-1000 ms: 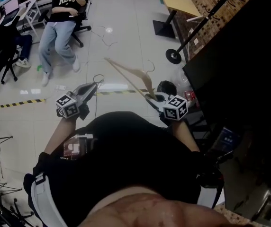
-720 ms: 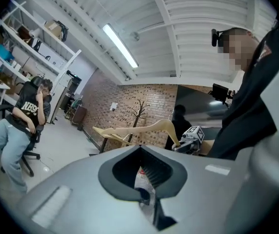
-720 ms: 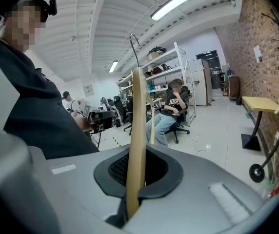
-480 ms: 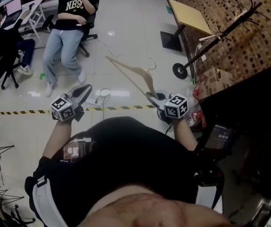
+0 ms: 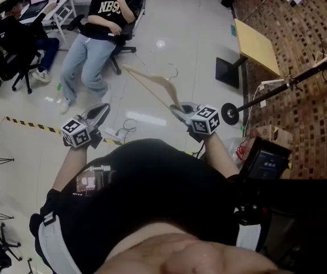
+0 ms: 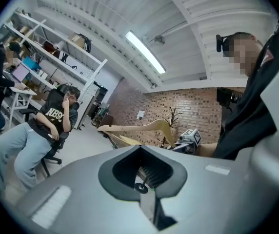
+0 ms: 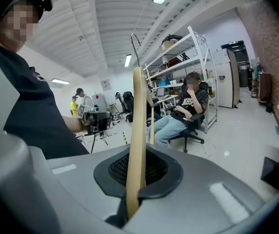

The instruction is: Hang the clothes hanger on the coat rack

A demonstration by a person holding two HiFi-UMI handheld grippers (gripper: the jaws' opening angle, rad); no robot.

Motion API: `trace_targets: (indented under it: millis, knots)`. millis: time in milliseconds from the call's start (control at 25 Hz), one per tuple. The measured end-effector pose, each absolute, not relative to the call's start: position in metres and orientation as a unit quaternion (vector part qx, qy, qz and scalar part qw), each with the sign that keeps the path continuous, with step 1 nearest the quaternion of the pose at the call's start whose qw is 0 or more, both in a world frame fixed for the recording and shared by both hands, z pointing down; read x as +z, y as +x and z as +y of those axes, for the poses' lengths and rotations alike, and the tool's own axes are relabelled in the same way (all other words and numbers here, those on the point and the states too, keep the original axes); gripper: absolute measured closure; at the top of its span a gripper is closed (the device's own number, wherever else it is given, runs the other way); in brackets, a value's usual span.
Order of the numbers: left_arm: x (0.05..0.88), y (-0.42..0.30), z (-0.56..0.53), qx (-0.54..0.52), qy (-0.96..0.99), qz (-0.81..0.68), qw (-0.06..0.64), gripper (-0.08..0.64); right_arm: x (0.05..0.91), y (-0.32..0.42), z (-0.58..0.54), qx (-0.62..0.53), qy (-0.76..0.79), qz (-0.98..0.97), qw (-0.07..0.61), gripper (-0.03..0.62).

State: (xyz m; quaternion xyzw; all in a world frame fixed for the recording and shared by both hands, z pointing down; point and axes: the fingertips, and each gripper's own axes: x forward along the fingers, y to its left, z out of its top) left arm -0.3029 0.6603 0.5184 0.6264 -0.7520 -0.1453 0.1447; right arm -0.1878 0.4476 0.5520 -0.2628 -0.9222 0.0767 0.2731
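In the head view my right gripper [image 5: 179, 108] is shut on the lower end of a pale wooden clothes hanger [image 5: 155, 87], which slants up and away with its wire hook on top. In the right gripper view the hanger [image 7: 138, 130] rises straight out of the jaws, clamped between them. The coat rack [image 5: 289, 83] is a dark pole on a round base by the brick wall, to the right of the hanger and apart from it. My left gripper [image 5: 102, 111] is held out at the left, shut and holding nothing. The left gripper view shows the hanger [image 6: 139, 128] ahead.
A person sits on an office chair [image 5: 98, 44] straight ahead across the tiled floor. A yellow-topped table [image 5: 256, 45] stands by the brick wall [image 5: 306, 27] beside the rack. Yellow-black tape [image 5: 32, 125] marks the floor at left. Metal shelving [image 7: 188, 57] lines the far side.
The whole view has swung toward the brick wall, so the coat rack and its base now lie closer to my right gripper. Both grippers moved along level; the hanger stays clamped.
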Motion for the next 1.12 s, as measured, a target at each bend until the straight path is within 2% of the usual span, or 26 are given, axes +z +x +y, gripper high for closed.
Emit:
trace_targets:
  millis: [320,640,1120]
  knots:
    - [0.515,-0.337,0.527,-0.159,0.635,-0.742,0.148,0.558,0.551,-0.263,0.346,0.068,-0.297,-0.910,0.281,0.580]
    - [0.537,-0.395,0.425,-0.154,0.685,-0.692,0.168,0.558,0.559,-0.292,0.270,0.080,-0.250,-0.921,0.289,0.580]
    - [0.542,-0.548,0.258,-0.132,0.778,-0.591,0.170,0.558,0.559,-0.390,0.134,0.104,-0.120,-0.950,0.269,0.580]
